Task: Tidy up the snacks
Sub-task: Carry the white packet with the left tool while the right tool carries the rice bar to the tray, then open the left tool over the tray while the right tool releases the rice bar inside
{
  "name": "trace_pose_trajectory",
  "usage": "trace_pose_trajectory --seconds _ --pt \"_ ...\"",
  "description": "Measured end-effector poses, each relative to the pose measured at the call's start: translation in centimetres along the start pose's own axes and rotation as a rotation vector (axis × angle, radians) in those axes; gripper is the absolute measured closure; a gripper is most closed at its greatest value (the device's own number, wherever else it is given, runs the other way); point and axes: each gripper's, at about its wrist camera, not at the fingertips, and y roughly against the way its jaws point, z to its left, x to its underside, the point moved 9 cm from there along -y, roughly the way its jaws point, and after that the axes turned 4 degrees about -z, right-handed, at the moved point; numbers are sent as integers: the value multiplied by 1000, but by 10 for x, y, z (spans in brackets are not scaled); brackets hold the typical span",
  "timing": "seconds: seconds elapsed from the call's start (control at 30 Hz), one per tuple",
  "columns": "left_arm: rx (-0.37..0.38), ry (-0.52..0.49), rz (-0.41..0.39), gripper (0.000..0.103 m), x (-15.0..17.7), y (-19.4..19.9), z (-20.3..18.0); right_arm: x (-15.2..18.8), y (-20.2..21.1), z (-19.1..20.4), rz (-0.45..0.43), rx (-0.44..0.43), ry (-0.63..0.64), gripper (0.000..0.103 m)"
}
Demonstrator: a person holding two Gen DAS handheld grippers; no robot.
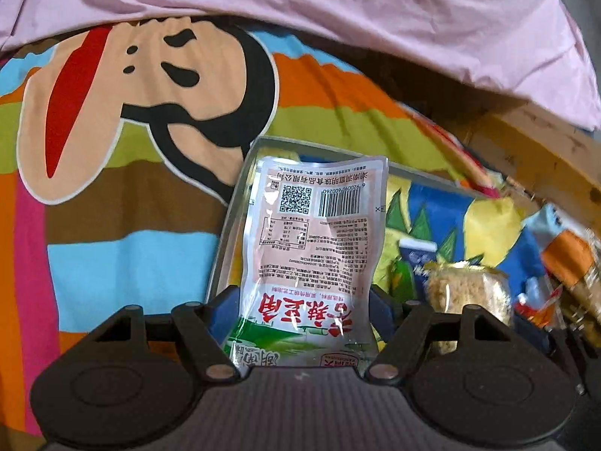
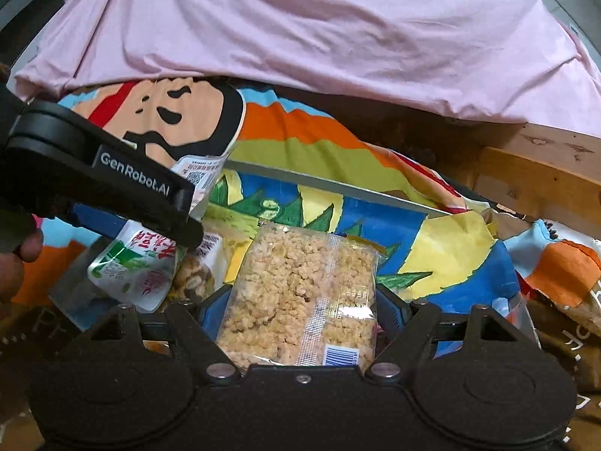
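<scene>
My left gripper is shut on a white and pink snack pouch with a barcode and red lettering, held upright over the left end of a clear grey-rimmed box. My right gripper is shut on a clear pack of crumbly puffed-rice cake, held above the same box. A large blue and yellow snack bag lies in the box. In the right wrist view the left gripper comes in from the left with the pouch. The left wrist view shows the rice pack at lower right.
The box rests on a striped bedsheet with a cartoon monkey face. A pink quilt is bunched up behind it. A wooden bed frame runs at the right, with more snack bags beside it. A person's hand shows at the left edge.
</scene>
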Motion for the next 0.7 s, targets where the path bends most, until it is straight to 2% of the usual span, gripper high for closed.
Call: trace_pose_trajectory --seconds 0.33,0.7 --pt "-34 -48 -18 25 3 -1 -1 14 -17 2 41 2 4 24" --pt "-24 -44 -13 20 4 -2 -1 16 -18 1 53 -7 -9 24"
